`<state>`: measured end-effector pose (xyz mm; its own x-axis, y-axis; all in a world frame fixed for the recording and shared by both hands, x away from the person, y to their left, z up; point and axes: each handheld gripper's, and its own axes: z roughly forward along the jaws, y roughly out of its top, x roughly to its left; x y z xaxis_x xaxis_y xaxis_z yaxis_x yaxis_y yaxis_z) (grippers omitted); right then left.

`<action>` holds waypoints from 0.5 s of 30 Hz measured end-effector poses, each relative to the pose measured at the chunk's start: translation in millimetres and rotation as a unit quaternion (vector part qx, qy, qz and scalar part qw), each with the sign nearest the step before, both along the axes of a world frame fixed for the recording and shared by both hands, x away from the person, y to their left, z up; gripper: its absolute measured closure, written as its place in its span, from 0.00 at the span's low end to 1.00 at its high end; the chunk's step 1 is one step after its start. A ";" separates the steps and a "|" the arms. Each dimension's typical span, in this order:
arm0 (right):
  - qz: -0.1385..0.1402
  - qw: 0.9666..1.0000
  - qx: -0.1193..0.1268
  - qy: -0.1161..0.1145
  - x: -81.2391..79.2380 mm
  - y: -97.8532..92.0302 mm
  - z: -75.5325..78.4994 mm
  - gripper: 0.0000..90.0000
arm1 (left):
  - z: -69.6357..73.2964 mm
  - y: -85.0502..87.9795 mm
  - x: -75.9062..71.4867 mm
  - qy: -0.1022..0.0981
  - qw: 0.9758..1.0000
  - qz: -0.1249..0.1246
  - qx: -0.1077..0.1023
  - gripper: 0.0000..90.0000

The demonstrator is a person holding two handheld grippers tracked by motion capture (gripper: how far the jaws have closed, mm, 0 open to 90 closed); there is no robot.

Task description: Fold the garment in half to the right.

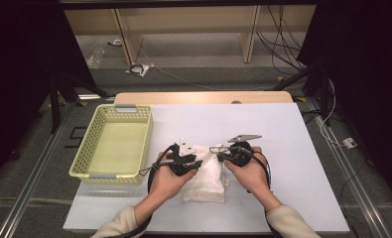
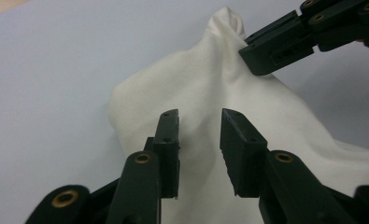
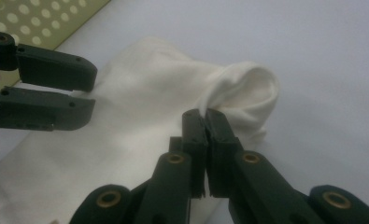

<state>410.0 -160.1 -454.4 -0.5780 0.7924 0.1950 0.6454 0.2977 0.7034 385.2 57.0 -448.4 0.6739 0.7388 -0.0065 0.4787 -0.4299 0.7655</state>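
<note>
Cloth lies on the table between your grippers — basket sits just left of it, also on the table.

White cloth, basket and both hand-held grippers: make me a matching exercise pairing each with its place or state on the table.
Things:
1. white cloth
2. basket
3. left hand-held gripper
4. right hand-held gripper

Places or states:
A. jaws apart, hovering over the fabric with a gap between the pads
B. yellow-green, perforated, standing at the left side of the table
C. jaws pressed together, pinching a raised fold of fabric
D. lying crumpled between the person's two hands

Right pairs: 1-D, 2-B, 3-A, 4-C
</note>
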 end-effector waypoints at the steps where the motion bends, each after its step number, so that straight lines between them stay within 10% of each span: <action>1: -0.004 1.000 -0.003 0.002 -0.9 -1.4 0.8 0.98 | -0.6 -0.2 0.2 -0.001 1.000 0.001 0.001 0.75; 15: -0.021 0.999 -0.025 0.040 -3.0 -11.5 -16.5 0.94 | -4.6 -0.4 -5.6 -0.003 1.000 -0.009 0.015 0.74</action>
